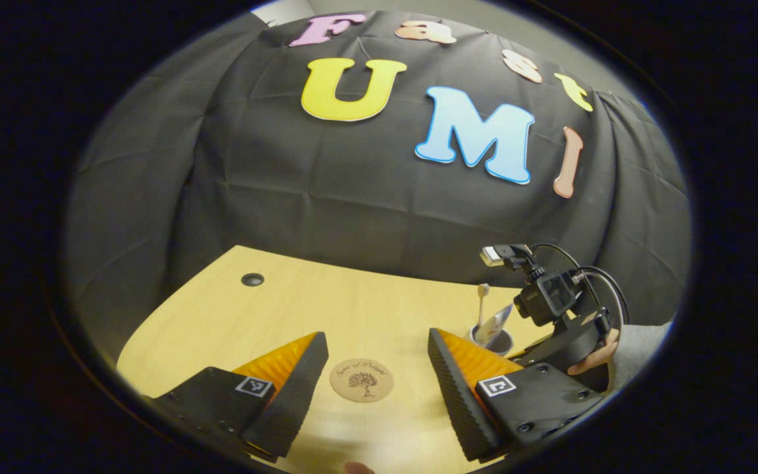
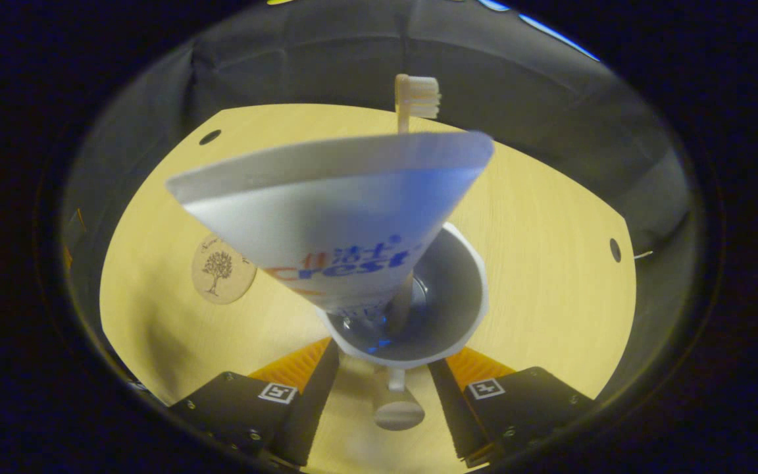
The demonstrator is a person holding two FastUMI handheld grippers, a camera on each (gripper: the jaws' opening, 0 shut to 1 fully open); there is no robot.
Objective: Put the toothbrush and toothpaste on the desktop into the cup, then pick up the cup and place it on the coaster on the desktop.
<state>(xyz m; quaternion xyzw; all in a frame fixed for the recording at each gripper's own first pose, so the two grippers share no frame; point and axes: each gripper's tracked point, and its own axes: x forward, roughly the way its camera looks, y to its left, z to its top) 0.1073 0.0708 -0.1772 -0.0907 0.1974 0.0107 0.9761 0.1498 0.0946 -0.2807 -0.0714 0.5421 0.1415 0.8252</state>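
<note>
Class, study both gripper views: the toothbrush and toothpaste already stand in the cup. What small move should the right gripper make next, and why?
Probably close the right gripper on the cup's handle. Its jaws are open on either side of that handle, the toothbrush and toothpaste are inside, and the coaster lies bare to one side, so gripping precedes lifting.

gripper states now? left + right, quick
Left tool: open, empty, over the coaster.
Right tool: open, straddling the cup handle, not clamped; toothbrush and toothpaste inside.

Desktop (image 1: 353, 309) — matt wood, seemingly; coaster (image 1: 361, 380) — cork-like.
</note>
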